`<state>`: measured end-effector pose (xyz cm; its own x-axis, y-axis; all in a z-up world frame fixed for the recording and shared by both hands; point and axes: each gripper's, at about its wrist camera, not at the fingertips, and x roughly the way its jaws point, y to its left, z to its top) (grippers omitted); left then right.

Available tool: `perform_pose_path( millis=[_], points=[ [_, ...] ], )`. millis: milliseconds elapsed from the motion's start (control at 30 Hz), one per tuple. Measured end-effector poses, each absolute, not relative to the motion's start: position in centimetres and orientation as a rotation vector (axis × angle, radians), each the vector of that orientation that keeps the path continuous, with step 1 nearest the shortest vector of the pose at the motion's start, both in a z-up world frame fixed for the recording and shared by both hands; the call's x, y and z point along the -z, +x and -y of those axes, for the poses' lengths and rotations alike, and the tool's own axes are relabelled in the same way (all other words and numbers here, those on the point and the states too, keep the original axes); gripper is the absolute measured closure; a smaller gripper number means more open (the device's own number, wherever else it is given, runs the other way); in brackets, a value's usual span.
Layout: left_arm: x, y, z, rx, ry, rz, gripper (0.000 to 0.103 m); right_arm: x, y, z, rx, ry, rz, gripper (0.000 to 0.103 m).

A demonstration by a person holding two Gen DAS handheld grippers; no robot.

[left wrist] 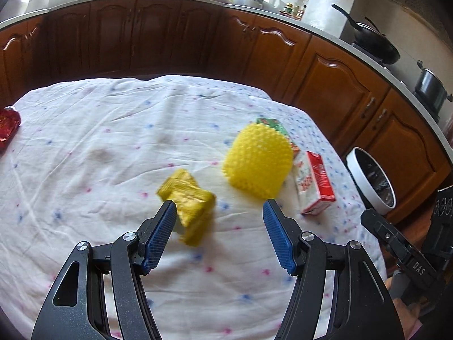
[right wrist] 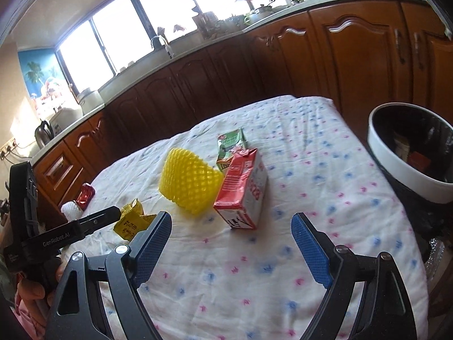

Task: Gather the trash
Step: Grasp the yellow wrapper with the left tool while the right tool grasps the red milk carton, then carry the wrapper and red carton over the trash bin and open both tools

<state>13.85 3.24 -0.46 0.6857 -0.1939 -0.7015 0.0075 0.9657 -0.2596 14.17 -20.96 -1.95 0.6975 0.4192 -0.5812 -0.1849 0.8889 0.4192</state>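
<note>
A crumpled yellow wrapper [left wrist: 188, 209] lies on the cloth-covered table [left wrist: 113, 147], blurred, touching my left gripper's left finger. My left gripper [left wrist: 219, 208] is open and empty above the cloth. The wrapper also shows in the right wrist view [right wrist: 131, 222]. A yellow foam fruit net [left wrist: 257, 163] [right wrist: 189, 182] stands mid-table. A red and white carton [left wrist: 312, 185] [right wrist: 243, 188] lies beside it, and a green carton [left wrist: 276, 127] [right wrist: 230, 146] behind. My right gripper [right wrist: 232, 223] is open and empty, just short of the red carton.
A white-rimmed trash bin [right wrist: 410, 155] with a black liner stands off the table's right edge; it also shows in the left wrist view [left wrist: 371, 180]. A red wrapper [left wrist: 8, 123] [right wrist: 86, 195] and a white foam net [right wrist: 70, 209] lie at the left edge. Wooden cabinets stand behind.
</note>
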Motion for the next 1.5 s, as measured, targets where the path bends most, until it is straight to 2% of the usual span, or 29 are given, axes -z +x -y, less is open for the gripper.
perform_pose_path(
  millis=[233, 333, 433, 467, 500, 533, 567, 800, 1167, 1267, 1500],
  points=[
    [2.2, 15.1, -4.3, 0.059, -0.252, -0.849, 0.039, 3.1, 16.8, 19.6, -0.338, 0.327, -0.770, 0.016],
    [2.8, 15.7, -4.2, 0.051, -0.242, -0.860, 0.039, 3.4, 17.7, 19.2, -0.315, 0.310, -0.778, 0.022],
    [3.6, 16.3, -4.1, 0.046, -0.233, -0.884, 0.039, 4.1, 18.7, 19.2, -0.306, 0.316, -0.807, 0.034],
    [3.8, 16.4, -4.2, 0.049, -0.238, -0.888, 0.044, 4.3, 18.9, 19.3, -0.304, 0.316, -0.812, 0.039],
    [4.0, 16.5, -4.2, 0.054, -0.244, -0.894, 0.059, 4.5, 19.0, 19.3, -0.297, 0.315, -0.816, 0.053],
    [4.1, 16.5, -4.2, 0.062, -0.248, -0.900, 0.067, 4.6, 19.0, 19.4, -0.297, 0.315, -0.815, 0.063],
    [4.3, 16.6, -4.3, 0.082, -0.263, -0.911, 0.069, 4.7, 18.9, 19.5, -0.294, 0.317, -0.817, 0.071],
    [3.0, 15.5, -2.9, 0.145, -0.257, -0.882, 0.073, 3.9, 16.7, 21.8, -0.293, 0.341, -0.771, 0.071],
    [1.0, 14.7, 3.7, 0.326, -0.187, -0.859, 0.080, 1.8, 13.0, 26.5, -0.228, 0.355, -0.715, 0.071],
    [0.8, 15.0, 5.3, 0.365, -0.172, -0.865, 0.100, 1.3, 12.2, 27.8, -0.205, 0.356, -0.697, 0.071],
    [0.3, 15.1, 8.0, 0.412, -0.132, -0.840, 0.101, 0.9, 11.2, 29.9, -0.179, 0.373, -0.674, 0.071]
  ],
)
